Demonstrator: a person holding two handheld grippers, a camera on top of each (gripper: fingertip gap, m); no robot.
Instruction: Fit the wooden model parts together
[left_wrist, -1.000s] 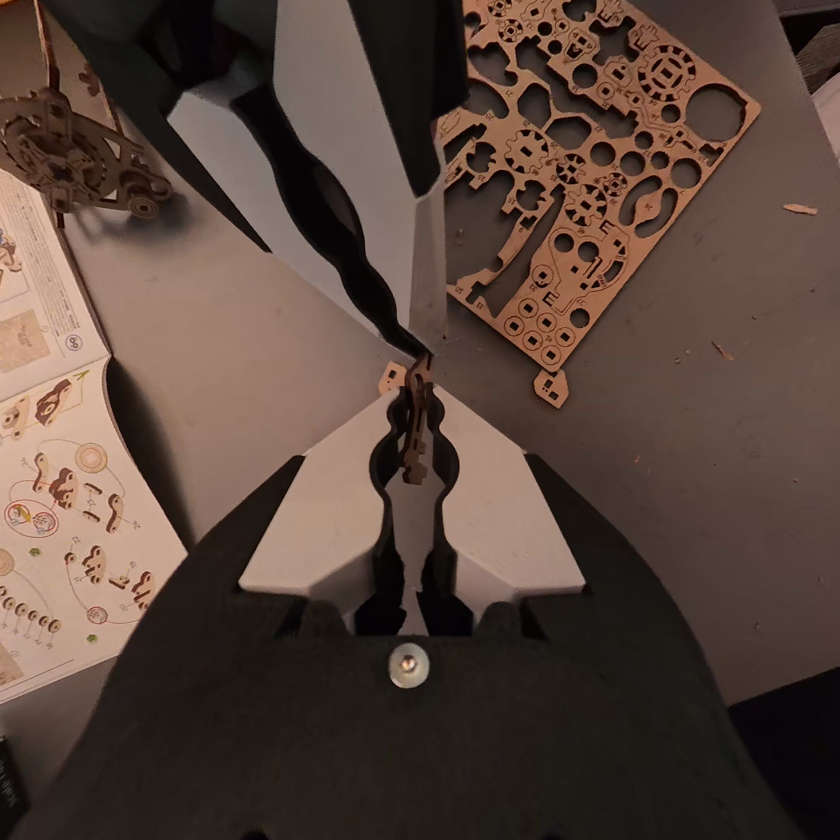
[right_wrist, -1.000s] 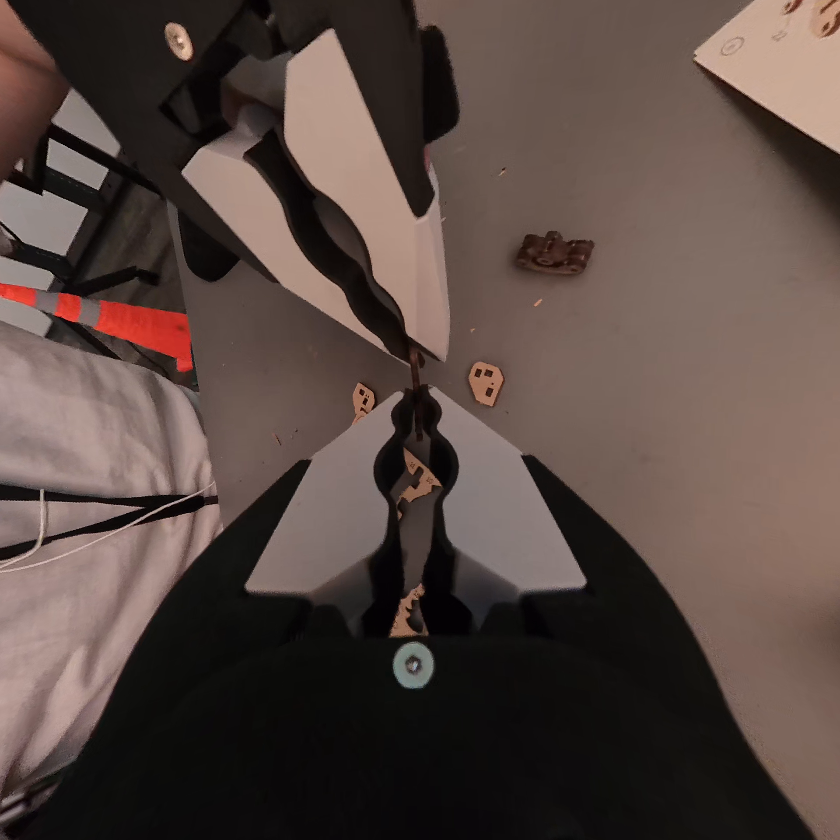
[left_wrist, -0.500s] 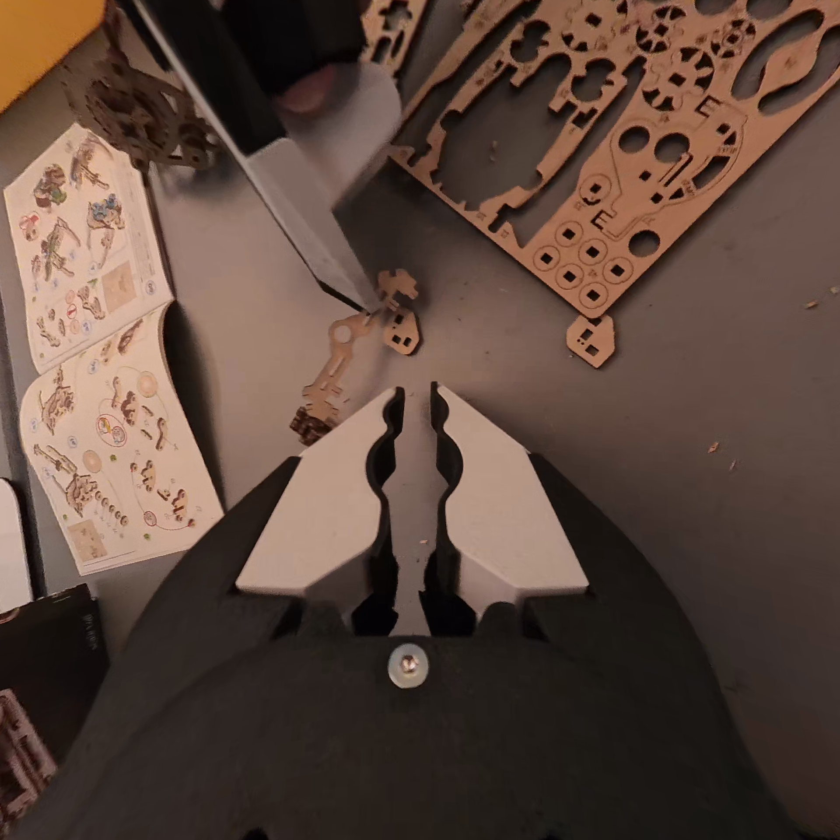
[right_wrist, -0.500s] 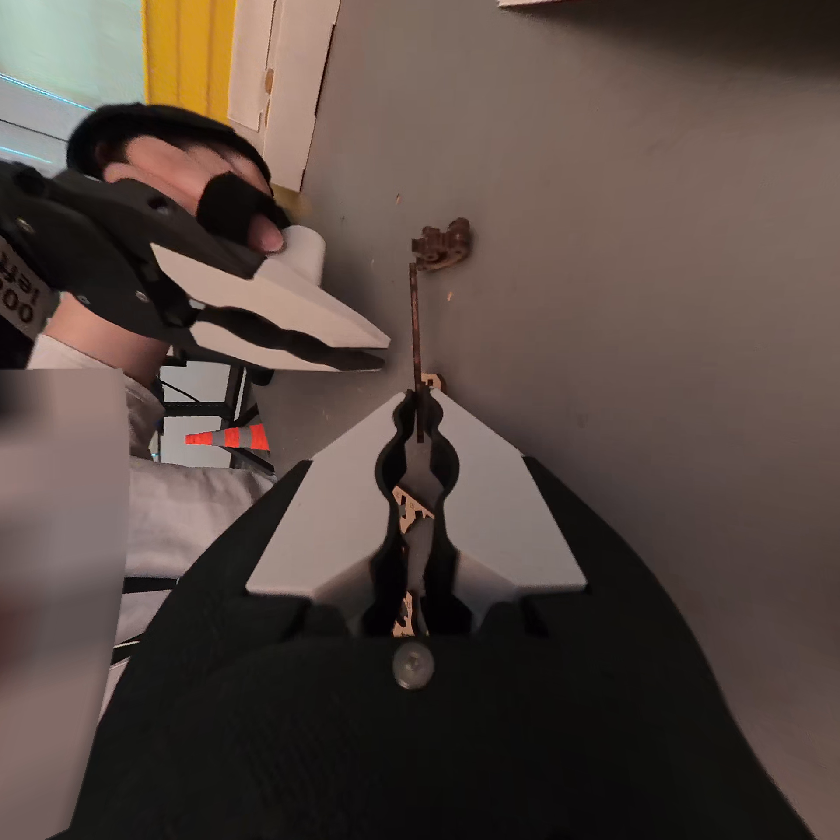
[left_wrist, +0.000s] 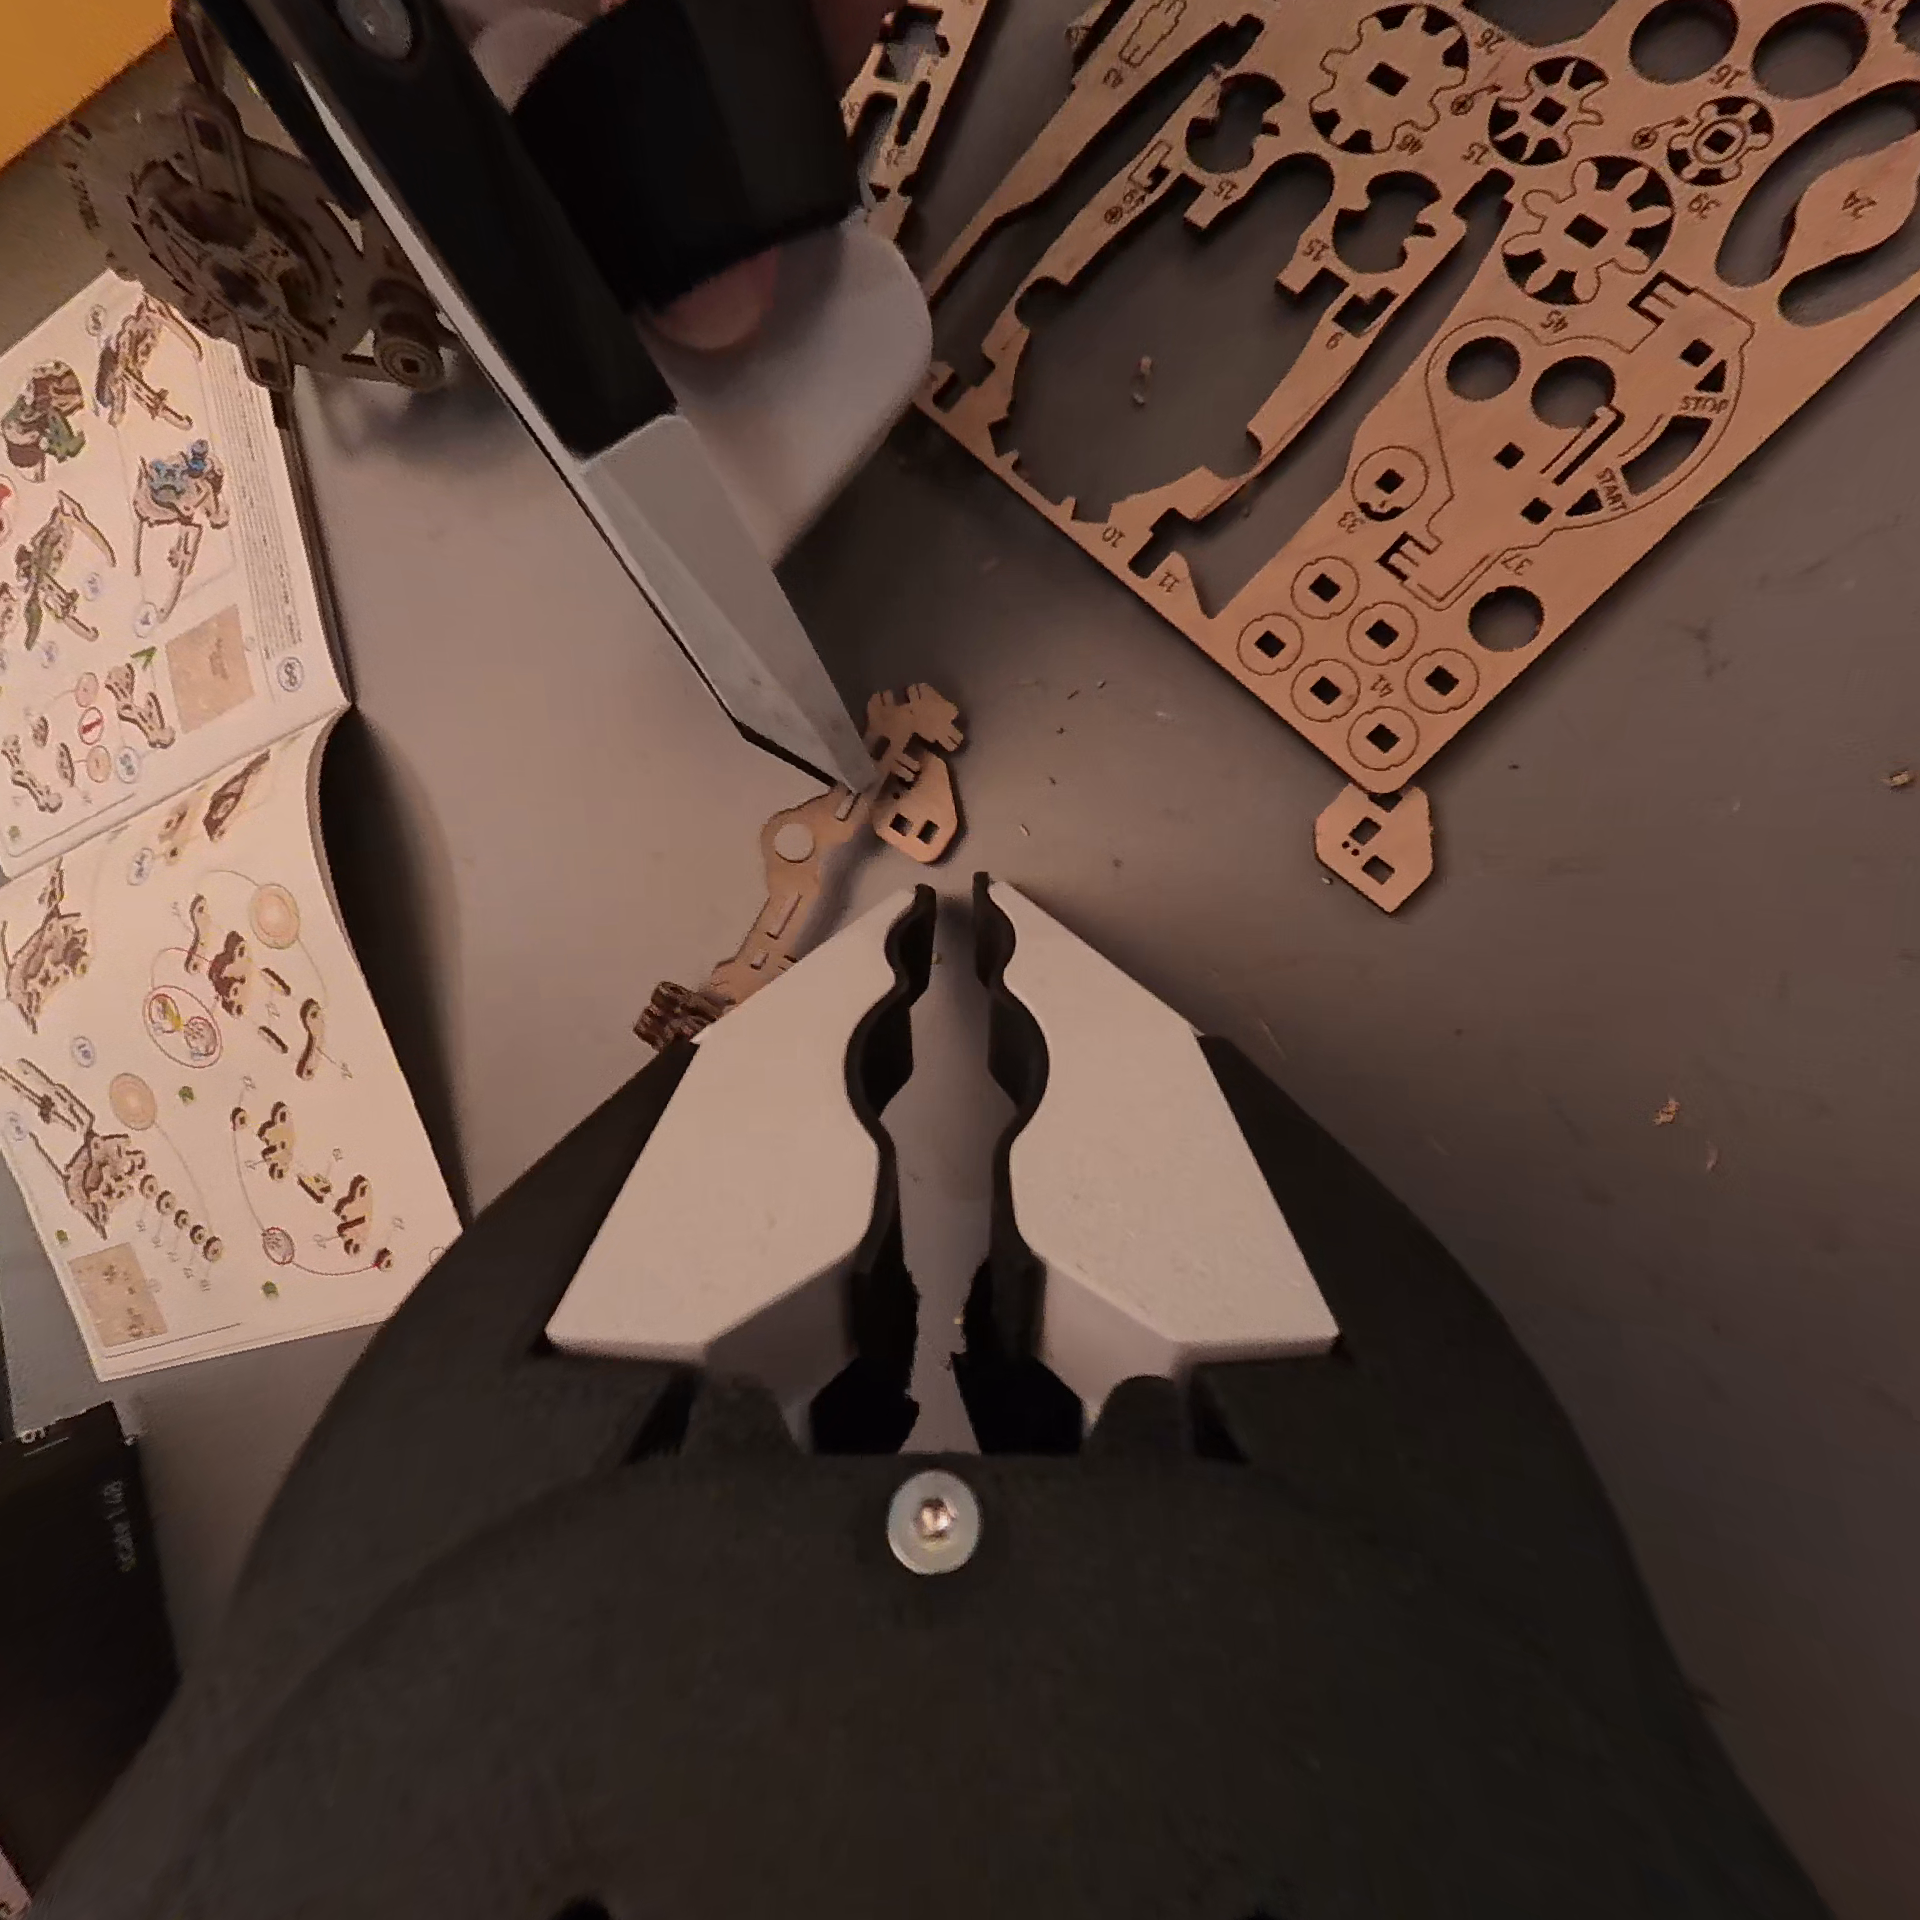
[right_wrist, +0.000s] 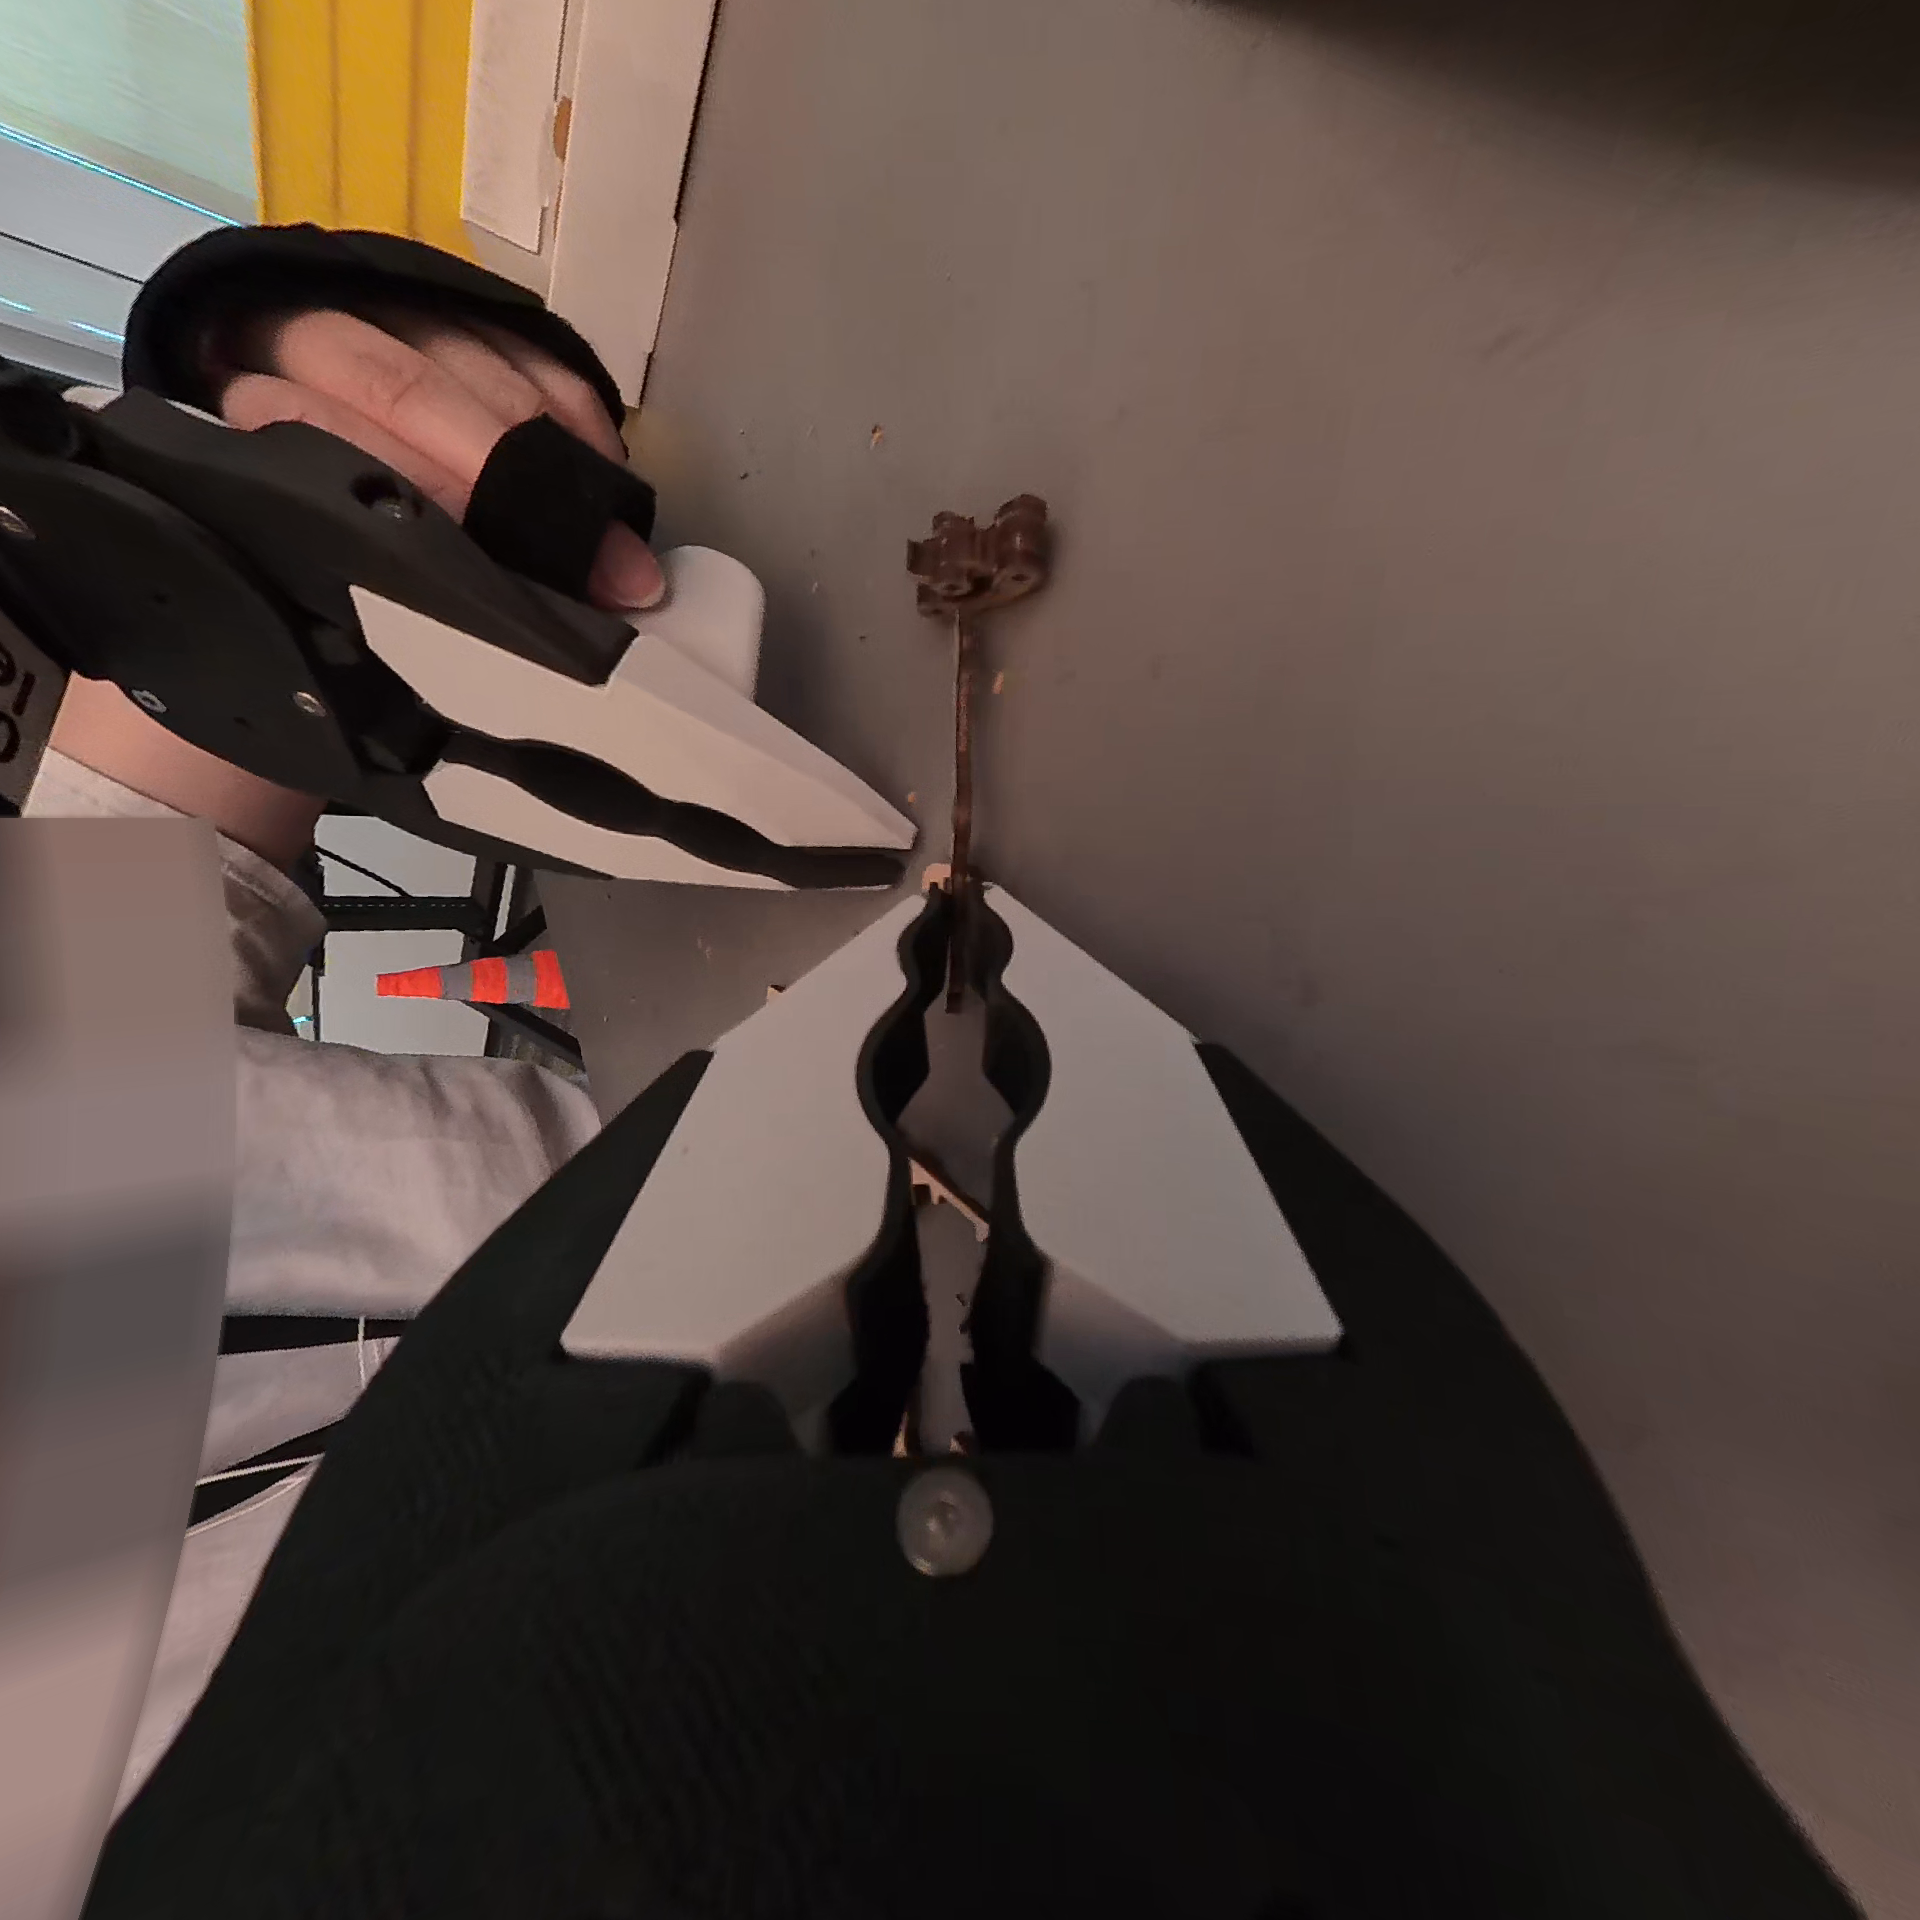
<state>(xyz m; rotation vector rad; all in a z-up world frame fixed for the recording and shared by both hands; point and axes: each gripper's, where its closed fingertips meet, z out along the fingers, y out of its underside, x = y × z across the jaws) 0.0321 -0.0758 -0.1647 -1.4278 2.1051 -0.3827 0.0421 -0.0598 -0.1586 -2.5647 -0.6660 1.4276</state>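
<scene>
- Left wrist view: left gripper (left_wrist: 953, 894) jaws set at a narrow gap, nothing between them; bare grey tabletop (left_wrist: 1455, 1091) shows through the gap.
- Landmark = long wooden arm part (left_wrist: 795, 894). It lies flat on the tabletop just beyond and left of the left gripper tips; its dark stacked end sits beside the left finger (left_wrist: 758, 1122).
- Right gripper (left_wrist: 844, 774) comes in from upper left; jaws clamped on the arm part near its far, forked end.
- Small slotted plate (left_wrist: 914, 821) touches the arm part at that far end. Second slotted plate (left_wrist: 1374, 847) lies well apart, to the right.
- Punched-out parts sheet (left_wrist: 1455, 416) lies beyond the arm part, to the upper right. Open instruction booklet (left_wrist: 156, 831) lies to the left of it. Dark assembled gear model (left_wrist: 239, 260) stands beyond the booklet, at upper left.
- Right wrist view: right gripper (right_wrist: 951, 914) jaws closed on the arm part (right_wrist: 964, 748), seen edge-on; part runs straight out from the tips, with its dark stacked block (right_wrist: 977, 561) at the far end.
- Left gripper (right_wrist: 894, 847) enters from the left; tips just beside the arm part, close to the right gripper tips; contact n/a, cannot tell.
- A gloved hand (right_wrist: 436, 416) holds the left gripper.
</scene>
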